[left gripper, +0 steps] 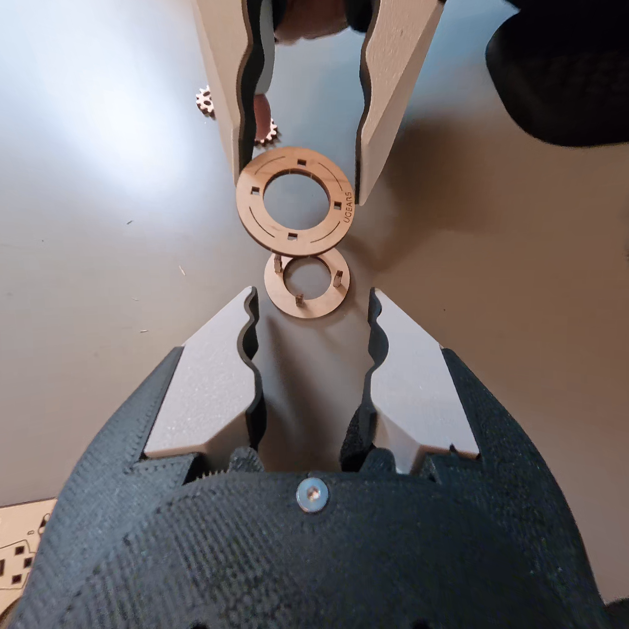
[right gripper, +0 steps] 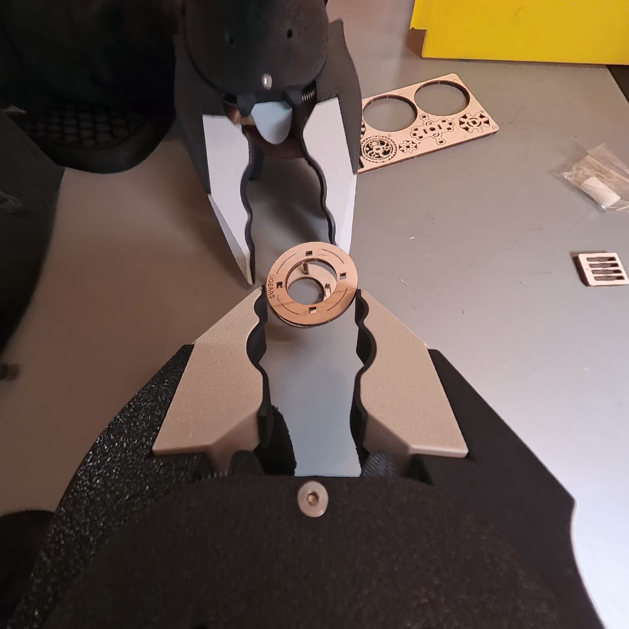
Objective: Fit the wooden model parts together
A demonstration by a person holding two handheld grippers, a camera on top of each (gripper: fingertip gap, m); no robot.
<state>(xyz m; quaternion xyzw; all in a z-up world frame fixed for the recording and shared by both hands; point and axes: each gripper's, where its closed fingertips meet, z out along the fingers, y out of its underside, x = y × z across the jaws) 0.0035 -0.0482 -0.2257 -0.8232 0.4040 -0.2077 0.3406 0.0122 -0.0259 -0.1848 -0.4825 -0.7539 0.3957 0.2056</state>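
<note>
Left wrist view: two wooden rings in frame. The upper ring (left gripper: 296,201), with four square slots and engraved arcs, is held off the grey worktop (left gripper: 102,238) between the fingertips of the right gripper (left gripper: 296,190), which reaches in from the top of the frame; its jaws are closed onto the ring's outer edge, one tip on each side. The lower ring (left gripper: 307,286) lies flat on the worktop, partly overlapped by the upper ring; three upright pegs countable on it, a fourth position hidden under the upper ring. The left gripper (left gripper: 312,295) has jaws spread wide and grips nothing; the lower ring sits just ahead of and between its tips, closer to the left-hand tip, not touching either. Two small wooden gears (left gripper: 204,102) on the worktop behind the right gripper's finger, both partly hidden. One corner of a cut wooden sheet (left gripper: 20,544) at lower left. Right wrist view: the upper ring (right gripper: 313,288) is pinched between the right gripper (right gripper: 310,295) tips, the lower ring (right gripper: 318,275) visible through its centre hole with two pegs showing. Left gripper (right gripper: 295,263) opposite, jaws open, tips down near the worktop (right gripper: 476,340) just beyond the rings. Also on the worktop: one parts sheet (right gripper: 425,122) with two round cut-outs, one small slotted wooden piece (right gripper: 601,269), one clear bag (right gripper: 599,177), and a yellow object (right gripper: 527,30) at the far edge.
</note>
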